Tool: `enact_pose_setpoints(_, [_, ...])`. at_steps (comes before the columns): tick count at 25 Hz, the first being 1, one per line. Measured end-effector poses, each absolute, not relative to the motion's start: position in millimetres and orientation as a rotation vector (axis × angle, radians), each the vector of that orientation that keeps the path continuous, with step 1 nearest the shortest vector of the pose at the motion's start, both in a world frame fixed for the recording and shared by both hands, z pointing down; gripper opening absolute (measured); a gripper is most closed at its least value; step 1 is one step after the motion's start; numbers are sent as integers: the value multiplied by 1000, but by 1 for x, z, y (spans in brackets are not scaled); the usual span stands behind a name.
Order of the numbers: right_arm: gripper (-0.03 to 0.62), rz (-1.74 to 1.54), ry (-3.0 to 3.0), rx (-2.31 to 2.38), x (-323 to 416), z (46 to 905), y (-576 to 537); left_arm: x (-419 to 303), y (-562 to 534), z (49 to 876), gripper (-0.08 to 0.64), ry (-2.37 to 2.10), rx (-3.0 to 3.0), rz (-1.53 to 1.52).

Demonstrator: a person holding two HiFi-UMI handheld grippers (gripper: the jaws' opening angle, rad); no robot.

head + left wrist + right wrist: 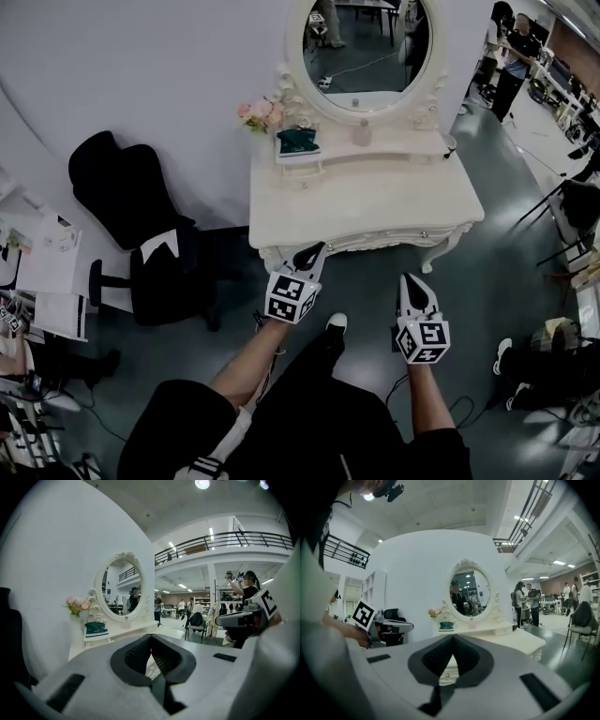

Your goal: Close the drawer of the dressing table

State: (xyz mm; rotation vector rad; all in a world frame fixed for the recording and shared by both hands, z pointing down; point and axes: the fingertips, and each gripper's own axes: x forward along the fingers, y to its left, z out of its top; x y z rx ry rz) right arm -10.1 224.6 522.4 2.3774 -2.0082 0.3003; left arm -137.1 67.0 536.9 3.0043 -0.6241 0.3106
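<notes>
White dressing table (375, 197) stands just ahead; left gripper (312, 251) and right gripper (413, 281), both shut and empty, point at its front, probably to push the drawer (380, 238).

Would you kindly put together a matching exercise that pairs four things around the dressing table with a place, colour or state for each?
Things:
1. flowers
2. office chair
3. oval mirror
4. left gripper

Places, colours or states:
A. black, on the floor to the left of the dressing table
B. upright at the back of the table top
C. jaws shut with nothing between them, near the table's front edge
D. pink, at the table's back left corner

Pairs: 1-D, 2-A, 3-B, 4-C
</notes>
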Motion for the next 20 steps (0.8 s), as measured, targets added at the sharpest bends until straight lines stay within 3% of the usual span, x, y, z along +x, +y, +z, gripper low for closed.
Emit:
enact_pose_setpoints(11, [0,284,-2030,2334,137,499,57,13,-95,520,8,-636,2990,283])
enact_pose_setpoints(20, [0,293,-2091,2270,201,501,-29,75,-167,517,8,-685,2971,279])
